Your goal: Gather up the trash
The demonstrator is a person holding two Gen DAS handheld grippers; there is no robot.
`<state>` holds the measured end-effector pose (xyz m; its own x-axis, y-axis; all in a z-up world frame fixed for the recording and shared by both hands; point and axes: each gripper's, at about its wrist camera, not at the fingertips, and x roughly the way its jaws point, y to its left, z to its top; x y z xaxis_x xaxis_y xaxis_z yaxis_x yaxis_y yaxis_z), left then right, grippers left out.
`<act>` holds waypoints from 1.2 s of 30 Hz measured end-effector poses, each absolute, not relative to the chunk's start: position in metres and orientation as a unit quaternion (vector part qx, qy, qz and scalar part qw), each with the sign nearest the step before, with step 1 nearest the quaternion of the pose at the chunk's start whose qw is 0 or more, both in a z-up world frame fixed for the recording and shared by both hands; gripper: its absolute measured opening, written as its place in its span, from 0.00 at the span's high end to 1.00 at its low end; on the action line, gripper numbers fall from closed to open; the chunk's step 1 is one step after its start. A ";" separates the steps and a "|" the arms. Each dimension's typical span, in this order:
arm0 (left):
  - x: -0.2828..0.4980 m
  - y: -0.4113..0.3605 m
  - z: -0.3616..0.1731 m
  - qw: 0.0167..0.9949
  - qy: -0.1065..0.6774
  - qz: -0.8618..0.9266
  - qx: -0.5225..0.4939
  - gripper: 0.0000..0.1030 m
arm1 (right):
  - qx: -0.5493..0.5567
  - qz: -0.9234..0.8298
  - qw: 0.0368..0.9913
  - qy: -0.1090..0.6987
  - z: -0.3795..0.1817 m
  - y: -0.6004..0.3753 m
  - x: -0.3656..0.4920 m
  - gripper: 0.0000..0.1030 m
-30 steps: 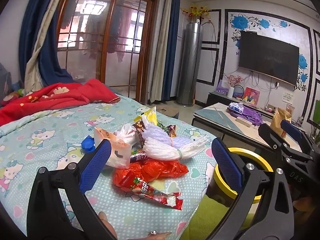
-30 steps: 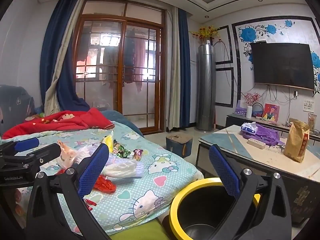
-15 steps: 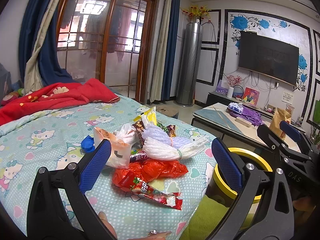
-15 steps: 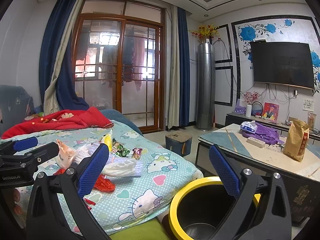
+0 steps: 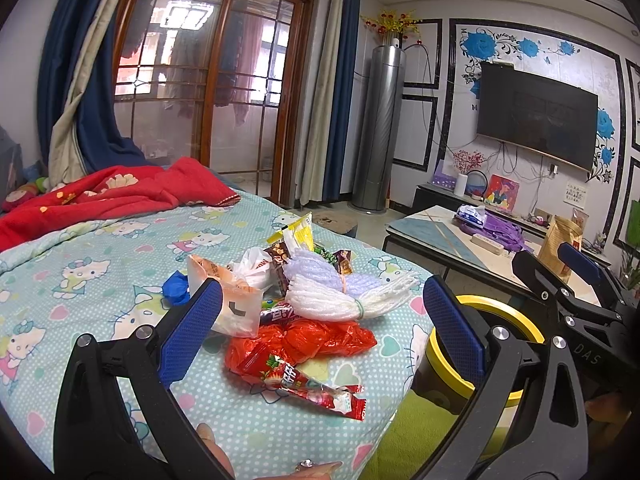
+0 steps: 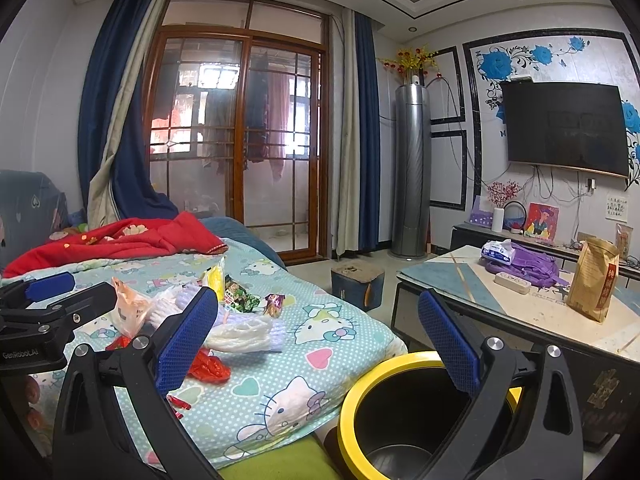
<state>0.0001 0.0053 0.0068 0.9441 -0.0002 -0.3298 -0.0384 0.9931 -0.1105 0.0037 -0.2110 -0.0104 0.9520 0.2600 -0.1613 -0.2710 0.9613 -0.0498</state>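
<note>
A heap of trash lies on the bed's Hello Kitty sheet (image 5: 100, 264): a red strawberry wrapper (image 5: 304, 384), a red plastic bag (image 5: 316, 336), a white foam net bundle (image 5: 340, 300), a clear bag (image 5: 232, 304), a yellow wrapper (image 5: 298, 234) and a blue scrap (image 5: 176, 288). A black bin with a yellow rim (image 6: 404, 412) stands beside the bed's corner. My left gripper (image 5: 320, 328) is open and empty, above the heap's near side. My right gripper (image 6: 320, 336) is open and empty, over the bed edge and the bin.
A red blanket (image 5: 112, 192) lies at the bed's far end. A low table (image 6: 500, 304) with a brown bag (image 6: 592, 280), purple cloth and power strip stands to the right. A small stool (image 6: 356, 280) sits on the floor by the glass doors.
</note>
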 end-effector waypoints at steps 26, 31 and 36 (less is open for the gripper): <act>0.000 0.006 0.006 0.984 0.168 0.010 -0.060 0.10 | -0.035 0.134 0.987 0.082 -0.016 -0.211 0.005 0.05; -0.004 0.008 0.004 0.984 0.167 0.012 -0.065 0.10 | -0.035 0.135 0.987 0.083 -0.015 -0.211 0.006 0.05; -0.006 0.012 0.004 0.983 0.170 0.020 -0.071 0.10 | -0.043 0.145 0.985 0.083 -0.020 -0.207 0.004 0.05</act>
